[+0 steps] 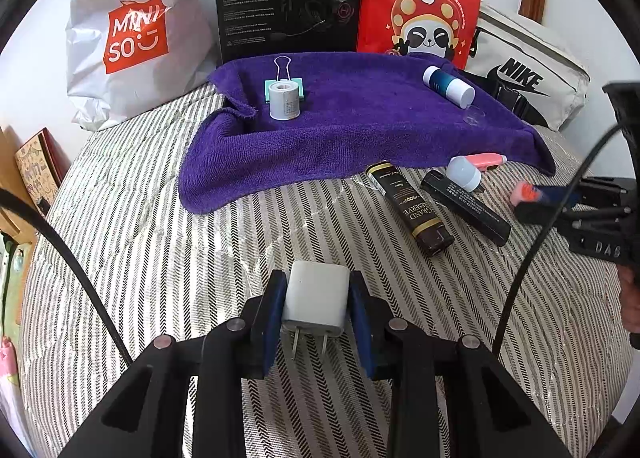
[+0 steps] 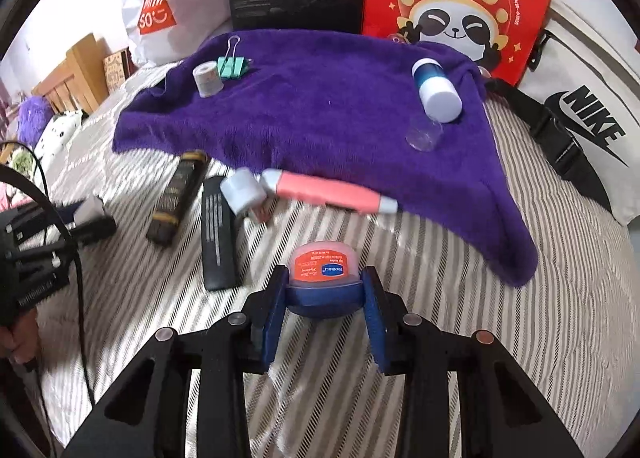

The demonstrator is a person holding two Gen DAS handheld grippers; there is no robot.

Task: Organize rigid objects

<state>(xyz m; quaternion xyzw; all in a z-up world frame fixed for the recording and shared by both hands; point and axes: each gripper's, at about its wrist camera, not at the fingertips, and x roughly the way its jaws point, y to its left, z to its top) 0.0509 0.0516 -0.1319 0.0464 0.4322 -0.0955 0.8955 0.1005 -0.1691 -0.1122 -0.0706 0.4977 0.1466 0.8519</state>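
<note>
Above the striped bed, the left gripper (image 1: 316, 304) clamps a white charger plug (image 1: 315, 300) and the right gripper (image 2: 326, 290) pinches a round balm tin (image 2: 321, 270), whose curved sides could slip before reaching the purple towel (image 2: 320, 106).

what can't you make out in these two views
- Charger, left wrist view: its side faces are covered by the jaws of the left gripper.
- Balm jar, right wrist view: its lower part is hidden between the jaws of the right gripper.
- Black stick, right wrist view: print too blurred to read.
- Clear cup on the purple towel: contents cannot be told.
</note>
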